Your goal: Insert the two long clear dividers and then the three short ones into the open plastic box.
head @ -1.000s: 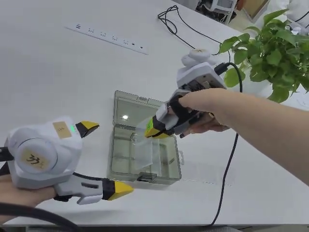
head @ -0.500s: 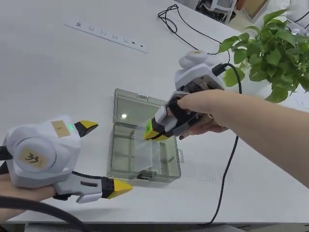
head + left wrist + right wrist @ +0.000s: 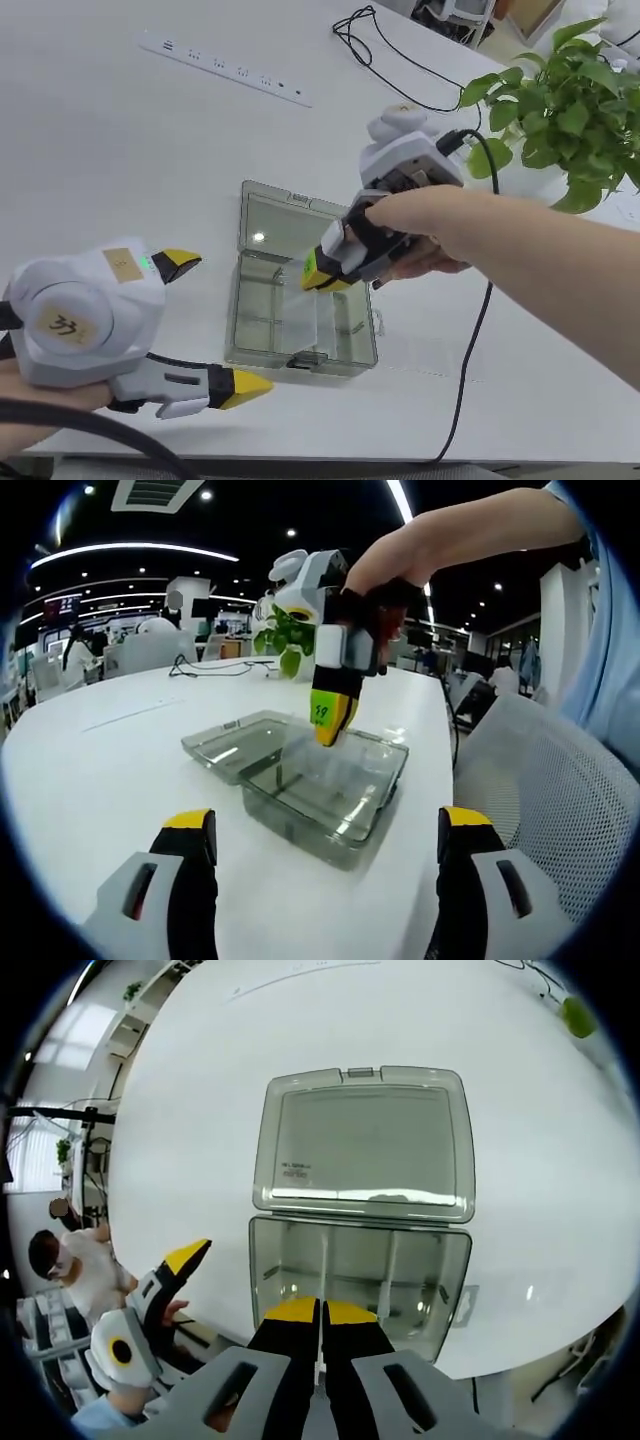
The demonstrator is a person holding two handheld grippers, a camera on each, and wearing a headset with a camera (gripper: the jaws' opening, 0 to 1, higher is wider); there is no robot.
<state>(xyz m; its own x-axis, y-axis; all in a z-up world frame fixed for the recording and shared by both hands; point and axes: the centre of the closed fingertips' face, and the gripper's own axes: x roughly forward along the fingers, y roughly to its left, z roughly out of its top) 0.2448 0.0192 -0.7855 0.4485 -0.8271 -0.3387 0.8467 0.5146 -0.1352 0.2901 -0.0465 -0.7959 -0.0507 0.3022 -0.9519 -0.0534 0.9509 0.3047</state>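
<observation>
head view: the right gripper [image 3: 322, 270] is seen over the base of the open plastic box [image 3: 242, 325]. its jaws are pinched shut on the top edge of a clear divider [image 3: 300, 308], which hangs down into the base. the box lies on the white table [image 3: 120, 170] with its lid [image 3: 290, 215] laid flat behind it. the left gripper [image 3: 212, 323] is held near the box's left side, jaws spread wide, with nothing between them.

left gripper view: the box is framed by the spread jaws. the right gripper is seen above it with its tips pointing down, and the divider can hardly be made out against the clear walls.

right gripper view: the two yellow tips are pressed together on the divider, which is seen edge-on as a thin line running into the base. another upright strip is seen just beside it (whether it is seated in slots cannot be told).

the divider is judged light, thin, slick and somewhat springy, so it is likely to bow or slip if forced from one pinched spot. it is best taken at the middle of its top edge and lowered straight, so that both ends meet the wall slots together. the box looks light too and may slide, so its rim could be steadied by the free gripper.
</observation>
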